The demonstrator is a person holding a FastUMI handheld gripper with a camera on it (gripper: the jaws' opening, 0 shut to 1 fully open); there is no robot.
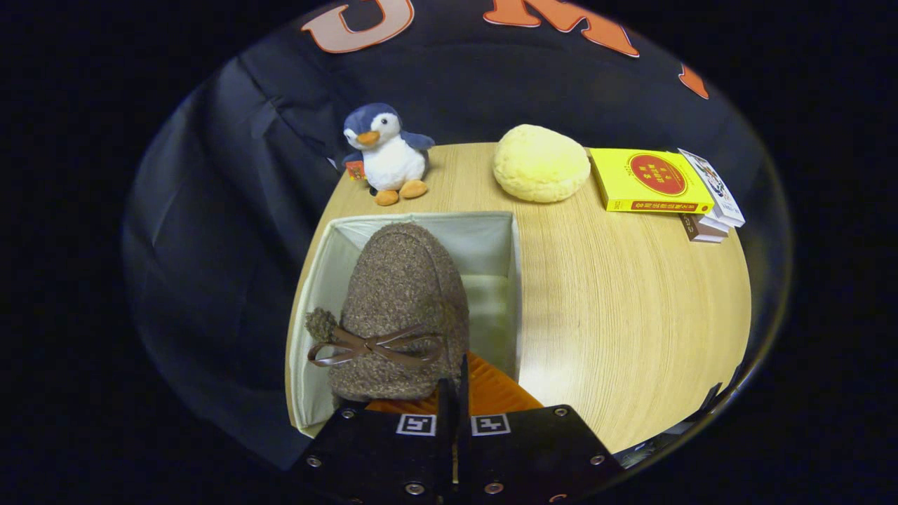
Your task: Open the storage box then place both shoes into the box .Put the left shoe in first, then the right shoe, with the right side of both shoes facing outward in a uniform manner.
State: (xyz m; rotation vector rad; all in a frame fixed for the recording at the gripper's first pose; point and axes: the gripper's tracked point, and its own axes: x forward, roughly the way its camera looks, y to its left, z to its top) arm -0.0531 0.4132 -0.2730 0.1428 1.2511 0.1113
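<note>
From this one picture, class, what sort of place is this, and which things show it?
Likely a staged tabletop in a cloth-walled booth, not a lived-in room: a wooden table carries a toy penguin, stacked books and an open box, over which the gripper holds a shoe.

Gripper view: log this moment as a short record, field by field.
gripper: fingers closed together on the rear edge of the shoe
shoe: brown fuzzy slipper with a bow, toe pointing away, held over the open box
storage box: open, pale lining, at the table's near left corner
second shoe: cannot tell where it is
table: light wood
penguin toy: upright beyond the box
yellow round cushion: right of the penguin
books: small stack, yellow one on top, far right
</note>
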